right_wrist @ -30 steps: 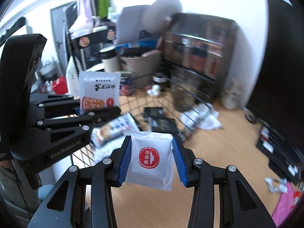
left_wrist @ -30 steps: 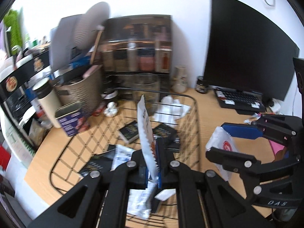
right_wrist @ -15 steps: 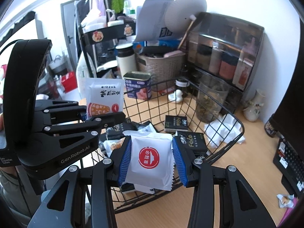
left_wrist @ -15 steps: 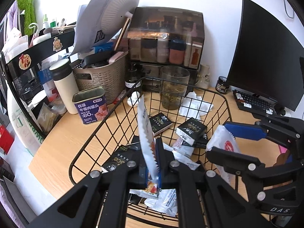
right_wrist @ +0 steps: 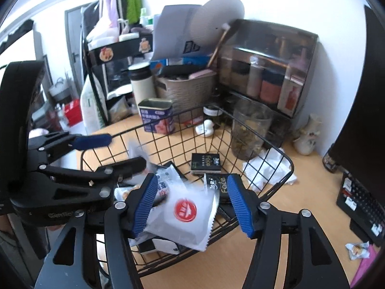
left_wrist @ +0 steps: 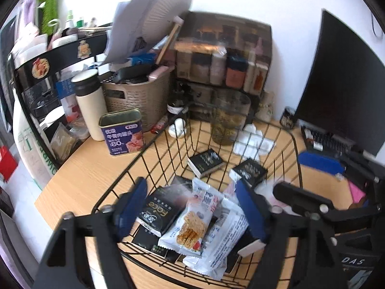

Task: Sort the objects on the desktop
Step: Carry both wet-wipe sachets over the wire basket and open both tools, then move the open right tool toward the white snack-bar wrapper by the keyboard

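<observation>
Both claws are opening over the wire basket: the left claw grips nothing, its biscuit packet lying on the pile, while the white red-seal packet slips from the right claw, touching only one pad. Tilted near the front rim, it could snag there or slide onto the counter.

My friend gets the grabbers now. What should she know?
Left tool: jaws opening, nothing between them; its snack packet lies in the wire basket.
Right tool: jaws opening, pads clear of the red-logo sachet tilting over the basket.
Done: packets and black boxes are in the basket.
Left: a wrapped candy and crumpled tissue lie on the desk.
</observation>
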The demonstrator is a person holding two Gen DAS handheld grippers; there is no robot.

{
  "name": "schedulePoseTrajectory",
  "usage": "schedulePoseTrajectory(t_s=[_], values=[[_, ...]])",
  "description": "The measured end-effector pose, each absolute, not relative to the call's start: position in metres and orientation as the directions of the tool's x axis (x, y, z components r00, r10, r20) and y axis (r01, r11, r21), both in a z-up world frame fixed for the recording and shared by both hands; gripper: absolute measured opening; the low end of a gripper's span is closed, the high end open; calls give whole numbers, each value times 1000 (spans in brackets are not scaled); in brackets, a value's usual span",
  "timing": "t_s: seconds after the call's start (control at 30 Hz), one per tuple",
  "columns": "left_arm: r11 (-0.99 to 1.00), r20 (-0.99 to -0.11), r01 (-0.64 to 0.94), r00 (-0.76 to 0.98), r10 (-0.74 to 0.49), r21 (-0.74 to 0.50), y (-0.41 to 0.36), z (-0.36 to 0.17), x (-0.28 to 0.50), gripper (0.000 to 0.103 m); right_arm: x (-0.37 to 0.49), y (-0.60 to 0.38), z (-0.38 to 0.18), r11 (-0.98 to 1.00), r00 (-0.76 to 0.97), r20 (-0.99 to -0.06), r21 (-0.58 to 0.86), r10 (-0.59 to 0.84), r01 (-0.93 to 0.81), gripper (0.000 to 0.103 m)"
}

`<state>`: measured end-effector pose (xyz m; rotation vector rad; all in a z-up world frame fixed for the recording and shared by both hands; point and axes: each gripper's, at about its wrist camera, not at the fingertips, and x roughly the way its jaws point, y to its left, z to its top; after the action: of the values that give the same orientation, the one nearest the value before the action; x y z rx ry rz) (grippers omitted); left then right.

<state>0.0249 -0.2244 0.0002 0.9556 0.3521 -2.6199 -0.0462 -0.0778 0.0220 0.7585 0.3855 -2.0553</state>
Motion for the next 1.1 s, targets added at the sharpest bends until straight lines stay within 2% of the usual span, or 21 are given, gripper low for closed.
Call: schedulePoseTrajectory(t_s=[0.3, 0.63, 0.83, 1.1], values=[[-924, -660, 364, -724, -199, -120, -218, 2, 25, 80, -57, -47, 34, -601, -463, -622, 14, -631, 799, 60], [-964, -638, 255, -755, -150, -75, -163, 14, 23, 80, -104, 56, 37, -763, -593, -631, -4, -499, 646, 60], [-991, -641, 127, -764, -78, -30, -102, 14, 10, 80, -123, 115, 10, -827, -601, -678, 17, -423, 563, 60], [-996, -700, -82, -713, 32, 38, -10, -18, -25, 79, -131, 173, -22, -869, -589, -715, 53, -377, 492, 60]])
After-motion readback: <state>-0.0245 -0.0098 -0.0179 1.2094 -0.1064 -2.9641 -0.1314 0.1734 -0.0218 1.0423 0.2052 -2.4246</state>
